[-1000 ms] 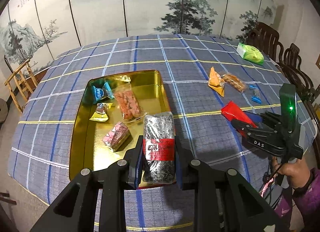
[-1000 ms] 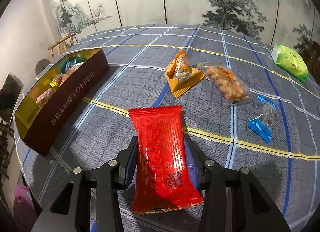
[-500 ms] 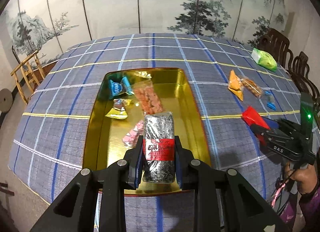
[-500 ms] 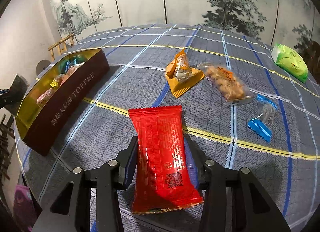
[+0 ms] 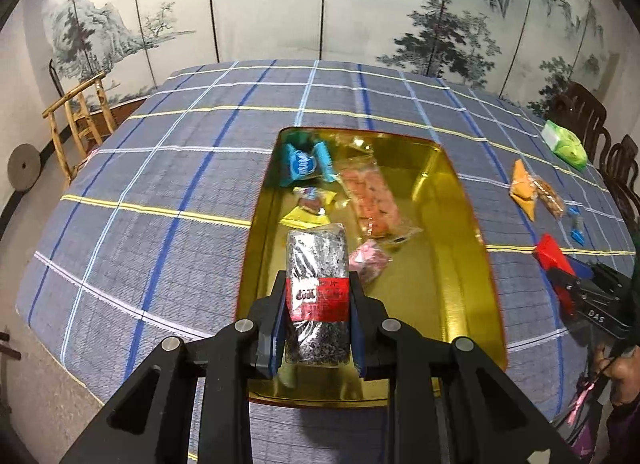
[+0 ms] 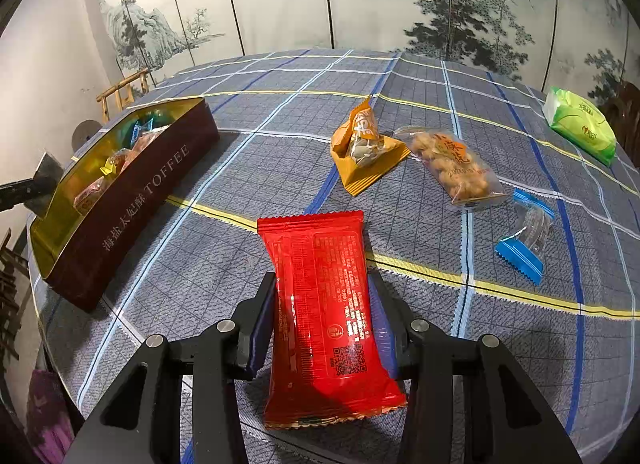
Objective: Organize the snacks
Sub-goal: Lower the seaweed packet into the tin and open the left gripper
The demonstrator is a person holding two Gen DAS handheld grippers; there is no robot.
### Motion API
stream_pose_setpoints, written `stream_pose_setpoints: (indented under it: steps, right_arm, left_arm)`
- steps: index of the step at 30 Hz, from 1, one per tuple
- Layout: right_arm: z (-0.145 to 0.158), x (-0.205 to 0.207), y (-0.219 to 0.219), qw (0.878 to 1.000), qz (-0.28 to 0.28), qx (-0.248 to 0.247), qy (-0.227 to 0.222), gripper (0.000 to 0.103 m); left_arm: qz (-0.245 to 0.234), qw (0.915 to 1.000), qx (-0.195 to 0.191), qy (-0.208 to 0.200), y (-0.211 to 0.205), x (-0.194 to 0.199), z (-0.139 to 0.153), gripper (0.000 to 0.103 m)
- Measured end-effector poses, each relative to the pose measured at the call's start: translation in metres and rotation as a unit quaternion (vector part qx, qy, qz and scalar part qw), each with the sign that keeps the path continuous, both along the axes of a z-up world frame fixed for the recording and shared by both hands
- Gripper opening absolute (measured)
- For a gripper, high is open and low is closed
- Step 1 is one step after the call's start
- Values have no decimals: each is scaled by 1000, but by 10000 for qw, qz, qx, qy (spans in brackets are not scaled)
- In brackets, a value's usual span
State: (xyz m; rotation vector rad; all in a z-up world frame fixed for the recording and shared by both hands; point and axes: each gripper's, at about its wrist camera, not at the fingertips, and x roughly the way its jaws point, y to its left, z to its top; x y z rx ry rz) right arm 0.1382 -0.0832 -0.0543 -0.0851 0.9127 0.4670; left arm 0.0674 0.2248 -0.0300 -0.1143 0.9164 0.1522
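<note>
The left hand-held gripper is closed on a dark seaweed packet (it has a red label), above the near end of the gold tin, which stands on the bench. The right hand-held gripper grips a red snack packet over the bench's near edge, well apart from the tin.

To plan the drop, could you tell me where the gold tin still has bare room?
The gold tin is bare along its right half, right of the peach packet and pink candy. Its left side is crowded: blue candy, yellow candy.
</note>
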Motion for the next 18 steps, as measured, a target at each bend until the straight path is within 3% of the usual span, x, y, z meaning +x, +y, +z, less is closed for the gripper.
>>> stream_pose_setpoints:
  steps: [18]
  right_arm:
    - [0,0,-1,10000,-2,5,-2,45]
  left_arm:
    - [-77,9996,134,236,7,18,-20,23]
